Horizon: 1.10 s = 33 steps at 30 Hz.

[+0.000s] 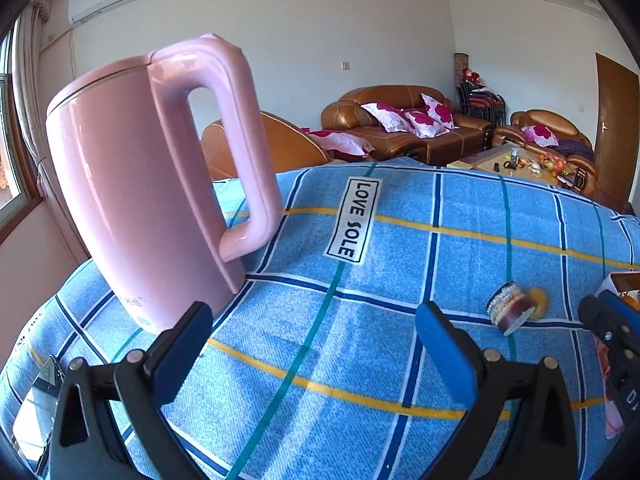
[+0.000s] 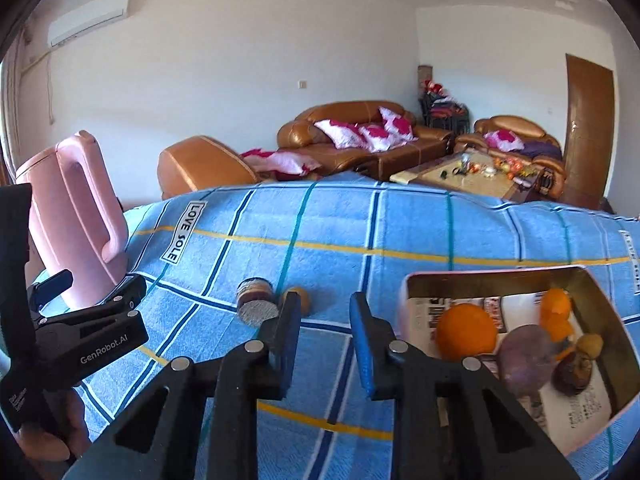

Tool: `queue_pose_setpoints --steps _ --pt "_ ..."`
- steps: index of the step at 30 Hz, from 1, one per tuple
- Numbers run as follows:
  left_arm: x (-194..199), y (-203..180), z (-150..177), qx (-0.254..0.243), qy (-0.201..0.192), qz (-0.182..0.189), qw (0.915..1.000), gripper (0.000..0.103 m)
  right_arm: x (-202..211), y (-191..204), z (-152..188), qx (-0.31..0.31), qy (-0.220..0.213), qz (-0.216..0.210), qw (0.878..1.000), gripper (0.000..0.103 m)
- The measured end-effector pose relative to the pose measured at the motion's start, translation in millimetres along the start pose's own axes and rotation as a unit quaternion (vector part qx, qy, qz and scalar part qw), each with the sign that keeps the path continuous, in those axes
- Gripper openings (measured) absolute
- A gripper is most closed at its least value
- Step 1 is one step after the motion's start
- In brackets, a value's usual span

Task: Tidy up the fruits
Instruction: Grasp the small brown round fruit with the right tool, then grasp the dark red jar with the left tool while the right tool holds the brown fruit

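On blue checked cloth (image 2: 400, 232), small jar (image 2: 256, 300) seemingly sideways, lid toward camera

A sky-blue woven cloth (image 2: 340, 216) carries a grid of navy, white, teal and yellow lines, with a white label lettered "LOVE SOLE" in black. Left of the label stands a glossy pale-pink plastic kettle (image 1: 152, 184). Right of the label, a pink-rimmed box (image 2: 404, 320) with a dull gold inside holds a bright orange round fruit (image 2: 466, 332), a dusky purple round fruit (image 2: 524, 354) and orange fruit pieces (image 2: 556, 308) on printed white paper. Both grippers are black with blue pads.
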State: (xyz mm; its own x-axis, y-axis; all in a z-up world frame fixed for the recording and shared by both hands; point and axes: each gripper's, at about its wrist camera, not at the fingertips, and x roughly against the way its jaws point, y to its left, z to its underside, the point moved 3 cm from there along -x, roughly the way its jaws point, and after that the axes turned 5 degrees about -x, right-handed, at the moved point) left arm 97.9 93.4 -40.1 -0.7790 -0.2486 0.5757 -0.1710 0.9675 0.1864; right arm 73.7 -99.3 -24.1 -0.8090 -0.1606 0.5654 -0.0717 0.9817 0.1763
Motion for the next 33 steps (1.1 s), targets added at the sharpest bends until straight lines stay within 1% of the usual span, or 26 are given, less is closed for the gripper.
queue_pose_setpoints --steps 6,8,9,12,15,19,21,22,26,29,33 --pt "-2.3 -1.4 2.8 -0.006 0.014 -0.007 0.9999 0.103 -42.6 12.8 -0.3 0.030 0.075 0.011 0.997 0.027" --pt "-3.9 -2.2 3.6 -0.007 0.017 -0.006 0.9998 0.103 -50.8 13.4 0.2 0.030 0.092 0.003 0.995 0.027" --pt "-3.9 -2.5 3.6 -0.008 0.018 -0.005 0.9998 0.103 -55.2 14.6 0.4 0.033 0.100 0.006 0.994 0.027" --pt "-5.9 -3.9 4.1 -0.009 0.022 -0.004 0.9997 0.103 -67.3 15.6 -1.3 0.029 0.119 -0.001 0.992 0.027" --pt "-8.4 -3.9 4.4 -0.011 0.028 -0.002 0.9996 0.103 -79.5 12.9 -3.8 0.003 0.136 -0.021 0.990 0.027" --pt "-17.4 -3.8 2.9 -0.011 0.038 0.005 0.9992 0.103 -79.8 11.1 -5.6 -0.012 0.134 -0.031 0.990 0.027" --pt "-19.1 -3.9 3.0 -0.011 0.041 0.010 0.9991 0.103 -74.3 9.7 -5.0 -0.017 0.127 -0.032 0.991 0.027" --pt "-19.5 -3.9 2.5 -0.011 0.039 0.016 0.9990 0.103 -68.8 9.5 -4.0 -0.019 0.117 -0.032 0.992 0.027" --pt "-14.0 -9.8 0.8 -0.019 0.022 0.044 0.9986 0.103 -33.7 9.4 -3.0 -0.016 0.055 -0.022 0.998 0.027" --pt "-9.7 -19.0 0.8 -0.030 0.009 0.079 0.9963 0.103 -2.4 6.3 2.2 0.002 0.009 -0.006 1.000 0.027" --pt "-1.9 -36.1 -1.1 -0.044 -0.001 0.125 0.9912 0.101 29.4 -3.8 9.4 0.009 -0.027 0.018 0.999 0.027"
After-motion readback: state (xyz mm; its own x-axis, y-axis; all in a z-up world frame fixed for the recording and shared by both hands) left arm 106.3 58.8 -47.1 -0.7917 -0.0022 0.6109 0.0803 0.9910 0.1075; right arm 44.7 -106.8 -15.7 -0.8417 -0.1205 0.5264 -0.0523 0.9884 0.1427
